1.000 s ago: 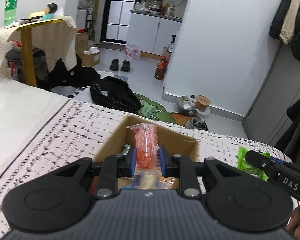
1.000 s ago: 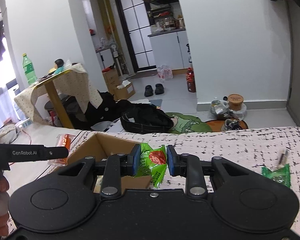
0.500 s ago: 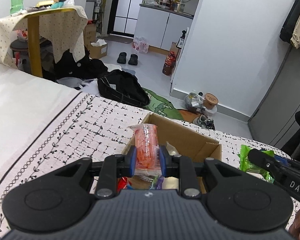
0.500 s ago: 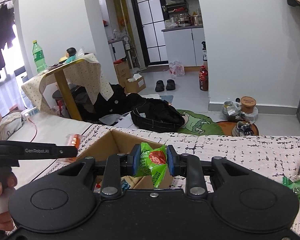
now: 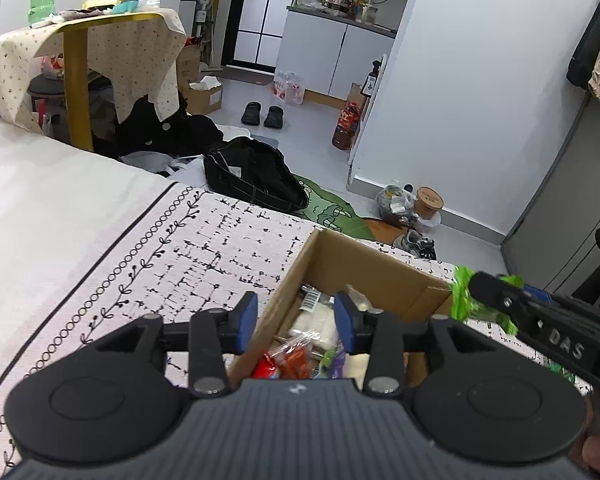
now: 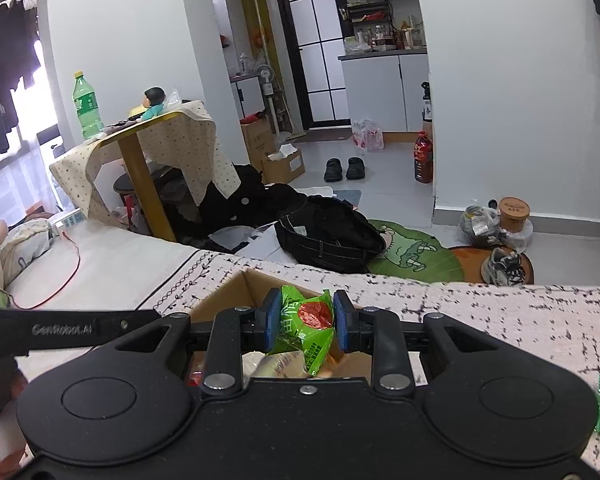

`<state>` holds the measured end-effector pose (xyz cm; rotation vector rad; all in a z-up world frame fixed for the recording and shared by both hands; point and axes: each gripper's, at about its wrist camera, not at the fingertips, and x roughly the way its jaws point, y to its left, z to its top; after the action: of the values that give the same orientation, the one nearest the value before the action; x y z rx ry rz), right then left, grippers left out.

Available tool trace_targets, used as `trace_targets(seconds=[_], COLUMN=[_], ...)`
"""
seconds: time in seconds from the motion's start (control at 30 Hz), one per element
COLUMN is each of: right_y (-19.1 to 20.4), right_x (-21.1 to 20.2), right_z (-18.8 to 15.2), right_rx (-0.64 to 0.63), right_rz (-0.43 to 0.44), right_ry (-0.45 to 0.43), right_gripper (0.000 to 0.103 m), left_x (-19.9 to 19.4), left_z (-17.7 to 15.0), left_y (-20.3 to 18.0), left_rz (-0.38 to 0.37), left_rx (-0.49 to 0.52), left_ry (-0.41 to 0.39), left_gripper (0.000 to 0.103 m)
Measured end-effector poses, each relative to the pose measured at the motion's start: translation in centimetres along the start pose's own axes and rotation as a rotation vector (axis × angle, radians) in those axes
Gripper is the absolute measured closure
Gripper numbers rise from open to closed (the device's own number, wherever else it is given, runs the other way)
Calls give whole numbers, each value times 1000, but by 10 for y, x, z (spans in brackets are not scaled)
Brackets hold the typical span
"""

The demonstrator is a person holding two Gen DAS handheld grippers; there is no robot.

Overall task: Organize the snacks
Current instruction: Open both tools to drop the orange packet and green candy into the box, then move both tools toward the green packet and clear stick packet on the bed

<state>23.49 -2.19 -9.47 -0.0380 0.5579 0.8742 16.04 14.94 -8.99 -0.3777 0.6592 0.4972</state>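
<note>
Left gripper (image 5: 296, 316) just opening, jaws empty over brown cardboard box (image 5: 364, 264); right gripper (image 6: 307, 320) clamped on crinkly green snack packet (image 6: 305, 326), twelve o'clock.

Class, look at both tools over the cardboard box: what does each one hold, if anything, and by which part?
The right tool holds a green snack packet, pinched across its upper half. The left tool, jaws just opened, holds nothing above the box.

Both wrist cameras sit just behind their own fingers, tilted down and close over the box (image 5: 364, 268) (image 6: 224, 292) on the bed, facing the far kitchen; both share the box, black bag (image 5: 256, 176) (image 6: 328, 236) and shoes (image 5: 262, 114) (image 6: 345, 169).
</note>
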Motion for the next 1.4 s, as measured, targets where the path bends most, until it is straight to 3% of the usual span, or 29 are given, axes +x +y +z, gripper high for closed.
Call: trace_targets(seconds=[0.1,0.17,0.2,0.23,0.5,0.93,1.13,1.4], right_y=[6,9,9,8,-13,-63,-75,-101], right_x=[2,2,1,-3,-20,-48,-59,-80], right_z=[2,3,3,2,-5,-27,-37,-49], right_rx=[-17,-35,-34,-33,-8,86,107,143], right_rz=[11,5,-6,-16,-64,-144,-158,-212], right_ry=[-6,-1,-2,-18,-20,-8,2,-6], right_gripper=[71,56,39,29,11,7,6,5], left_x=[-4,-5,-6,-6,-6,-5,-8,-9], left_z=[0,1,1,1,-1,-9,-13,-21], left_y=[1,1,0,0,-12,-35,-52,-80], left_rz=[7,8,8,7,18,51,44,7], left_rx=[3,4,5,7,10,28,55,86], left_ry=[-4,-5,-6,-7,-5,7,-15,-31], left_gripper=[57,55,55,53,31,21,8,2])
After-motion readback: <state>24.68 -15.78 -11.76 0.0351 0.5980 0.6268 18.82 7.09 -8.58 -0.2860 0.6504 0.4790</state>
